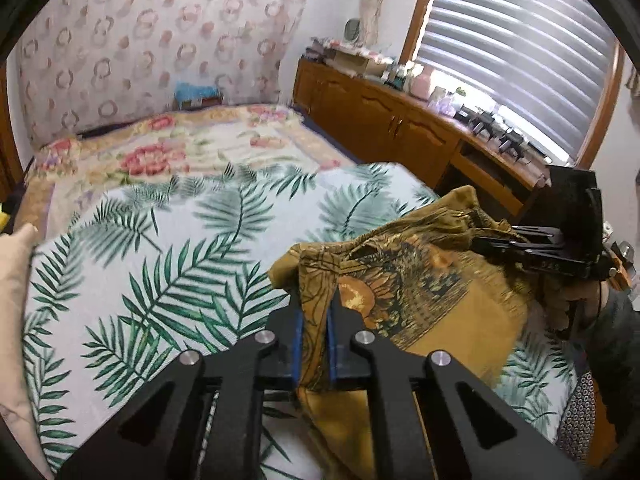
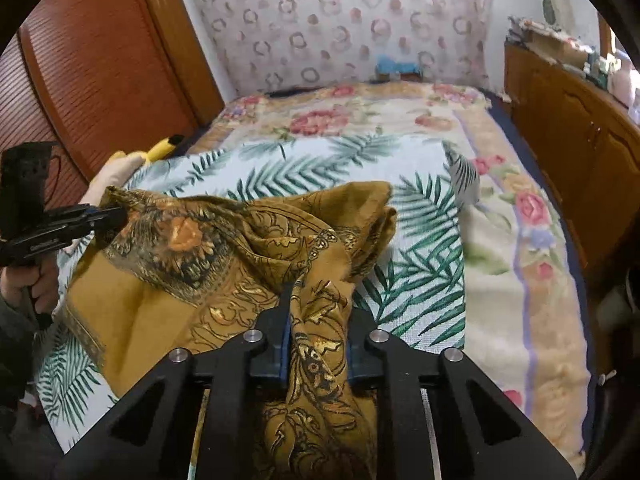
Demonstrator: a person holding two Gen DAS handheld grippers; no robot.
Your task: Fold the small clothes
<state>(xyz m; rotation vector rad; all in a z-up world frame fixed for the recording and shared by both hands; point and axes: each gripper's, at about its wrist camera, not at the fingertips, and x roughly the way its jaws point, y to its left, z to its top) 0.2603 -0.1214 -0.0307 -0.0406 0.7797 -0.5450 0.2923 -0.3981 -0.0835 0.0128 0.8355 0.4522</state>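
A mustard-yellow patterned scarf (image 1: pixel 420 288) hangs stretched between both grippers above a palm-leaf sheet (image 1: pixel 160 272) on the bed. My left gripper (image 1: pixel 314 300) is shut on one corner of the scarf, the cloth pinched between its blue pads. It also shows at the left of the right wrist view (image 2: pixel 116 214). My right gripper (image 2: pixel 318 300) is shut on another bunched corner of the scarf (image 2: pixel 224 248). It also shows at the right of the left wrist view (image 1: pixel 480 240). The scarf's lower part drapes onto the sheet (image 2: pixel 420 248).
A floral blanket (image 1: pixel 168 148) covers the far bed. Wooden cabinets (image 1: pixel 392 120) with clutter run along the right under a blinded window. A wooden wardrobe (image 2: pixel 92 64) stands on the left. A yellow plush toy (image 2: pixel 160 150) and a beige pillow (image 1: pixel 16 280) lie at the bed's left edge.
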